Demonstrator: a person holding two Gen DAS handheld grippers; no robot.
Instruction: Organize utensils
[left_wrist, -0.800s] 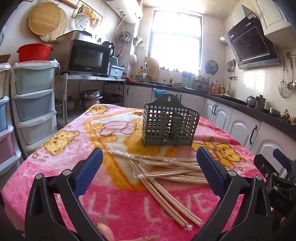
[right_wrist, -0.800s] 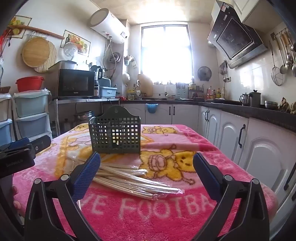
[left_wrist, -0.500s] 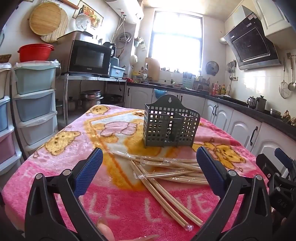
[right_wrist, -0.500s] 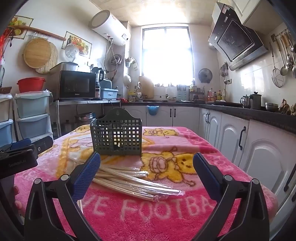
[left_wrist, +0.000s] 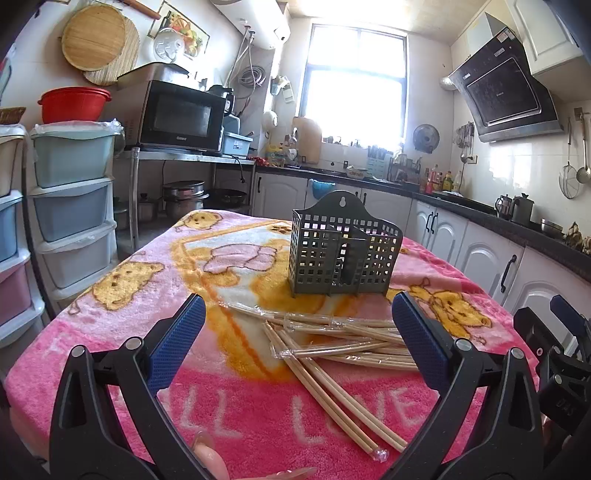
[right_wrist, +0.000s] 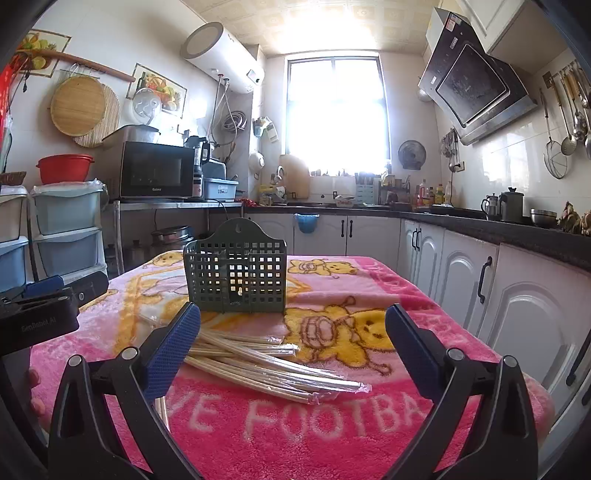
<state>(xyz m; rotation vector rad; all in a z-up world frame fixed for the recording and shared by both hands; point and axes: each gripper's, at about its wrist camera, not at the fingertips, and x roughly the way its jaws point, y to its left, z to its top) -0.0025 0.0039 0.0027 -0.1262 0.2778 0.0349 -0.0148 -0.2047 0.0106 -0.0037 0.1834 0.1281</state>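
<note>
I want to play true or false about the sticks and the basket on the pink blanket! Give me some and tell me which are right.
1. The wrapped chopsticks lie in a pile on the pink blanket. True.
2. The grey holder already has chopsticks standing in it. False: none show in it; they all lie on the blanket in front of it.
3. The left gripper is open and holds nothing. True.
4. The right gripper is squeezing a chopstick. False: its jaws stand wide open with nothing pinched.
5. The holder has tipped onto its side. False: it stands upright.
</note>
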